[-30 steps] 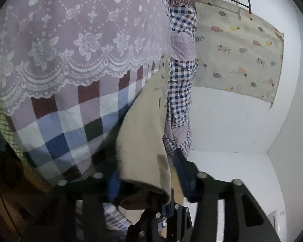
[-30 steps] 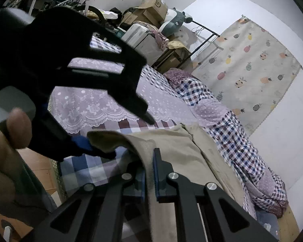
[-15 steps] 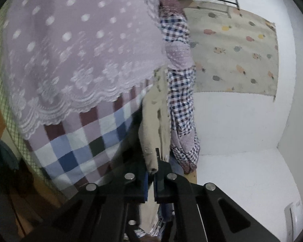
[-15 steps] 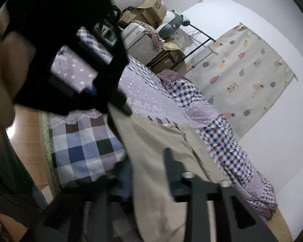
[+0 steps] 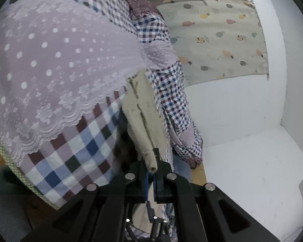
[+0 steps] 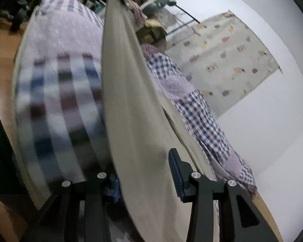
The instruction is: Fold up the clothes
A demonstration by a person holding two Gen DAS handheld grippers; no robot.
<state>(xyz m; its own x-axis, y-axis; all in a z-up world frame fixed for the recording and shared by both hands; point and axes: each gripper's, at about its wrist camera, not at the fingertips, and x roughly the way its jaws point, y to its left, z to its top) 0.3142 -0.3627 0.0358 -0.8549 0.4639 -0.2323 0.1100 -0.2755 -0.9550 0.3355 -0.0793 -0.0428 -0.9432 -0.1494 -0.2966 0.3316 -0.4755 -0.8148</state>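
Folding barely begun: my left gripper [image 5: 150, 178] pinches the beige garment [image 5: 143, 121] edge.
Right gripper [image 6: 145, 173] jaws stand wide, cloth between, unclamped; bed [image 5: 70, 157] beyond; every fold remains.

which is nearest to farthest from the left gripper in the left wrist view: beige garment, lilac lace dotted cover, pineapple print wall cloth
1. The beige garment: its edge is clamped in the left gripper, at bottom centre.
2. The lilac lace dotted cover: spread over the bed, to the left.
3. The pineapple print wall cloth: hanging on the far wall, upper right.
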